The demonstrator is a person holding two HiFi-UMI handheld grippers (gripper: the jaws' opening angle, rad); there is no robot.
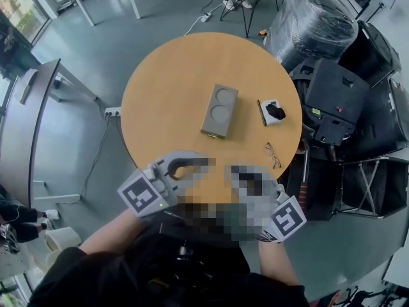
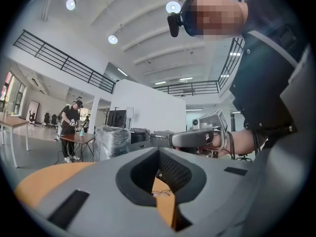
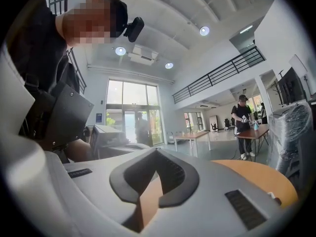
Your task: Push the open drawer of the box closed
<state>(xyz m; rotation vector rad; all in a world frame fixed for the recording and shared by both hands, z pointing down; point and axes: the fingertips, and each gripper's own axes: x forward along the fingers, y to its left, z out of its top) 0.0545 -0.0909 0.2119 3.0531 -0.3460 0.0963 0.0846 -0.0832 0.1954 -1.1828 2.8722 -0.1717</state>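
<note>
Table: a round wooden table (image 1: 166, 82) fills the middle of the head view. Each gripper view catches only an orange slice of it.
Wrapped chairs: a stack under clear film (image 1: 313, 21) sits at the upper right of the head view. It shows again at centre left of the left gripper view (image 2: 112, 139).
Bystander: a person stands at a far table, visible in the left gripper view (image 2: 71, 127) and the right gripper view (image 3: 243, 125). The head view does not show this person.
Left gripper: it is held at the table's near edge, lower left of centre (image 1: 182, 162). Its own view (image 2: 159, 152) shows the jaw tips together with nothing clamped, and the table visible through the hollow behind them.
Right gripper: it is at the near edge, lower centre right (image 1: 246, 171). In its own view (image 3: 158, 151) the tips meet and hold nothing.
Box: the grey box (image 1: 219, 110) lies at mid-table, well apart from both grippers. Only the head view shows it, and I cannot make out how far its drawer stands out.
White block: it lies right of the box and carries a black piece (image 1: 273, 111).
Glasses: they lie near the right edge (image 1: 273, 154). They also show through the left gripper's hollow (image 2: 161, 193).
</note>
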